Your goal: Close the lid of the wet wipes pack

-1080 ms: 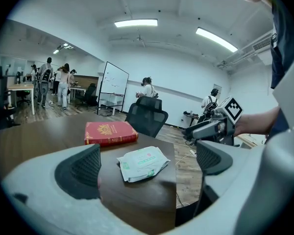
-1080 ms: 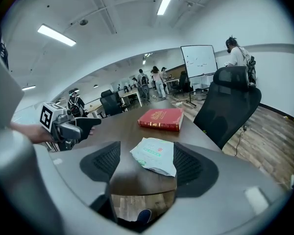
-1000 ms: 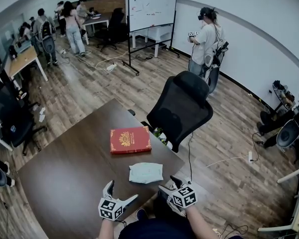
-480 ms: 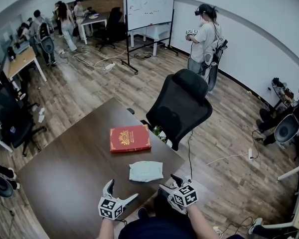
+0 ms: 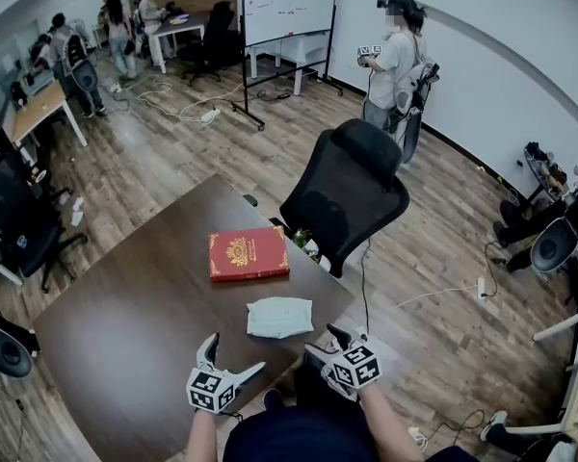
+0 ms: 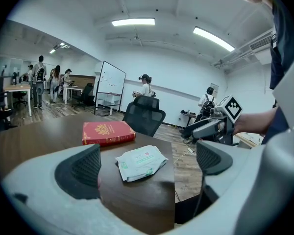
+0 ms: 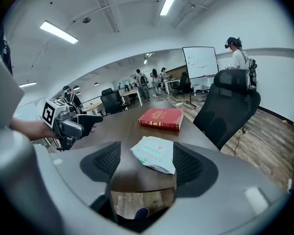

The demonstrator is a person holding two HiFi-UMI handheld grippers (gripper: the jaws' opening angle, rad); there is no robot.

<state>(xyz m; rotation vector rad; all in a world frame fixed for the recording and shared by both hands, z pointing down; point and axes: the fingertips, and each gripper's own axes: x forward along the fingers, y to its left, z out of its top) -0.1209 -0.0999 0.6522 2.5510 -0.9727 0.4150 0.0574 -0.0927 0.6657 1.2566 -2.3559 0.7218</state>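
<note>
The wet wipes pack (image 5: pixel 280 317), pale green and white, lies flat on the dark brown table (image 5: pixel 135 325) near its front edge. Whether its lid flap is down is too small to tell. My left gripper (image 5: pixel 234 356) hovers just short of the pack on its near left, open and empty. My right gripper (image 5: pixel 325 343) stands at the table's near right corner, jaws apart with nothing between them. In the left gripper view the pack (image 6: pixel 141 161) lies ahead between the pads. The right gripper view shows the pack (image 7: pixel 156 153) just beyond the jaws.
A red book (image 5: pixel 249 253) lies behind the pack. A black office chair (image 5: pixel 352 195) stands against the table's far right edge. A person with a headset (image 5: pixel 395 65) stands beyond it by the wall. A whiteboard (image 5: pixel 287 3) and other desks are far back.
Both grippers and the pack stay where they were. The head view shifts slightly, and people at the back of the room walk.
</note>
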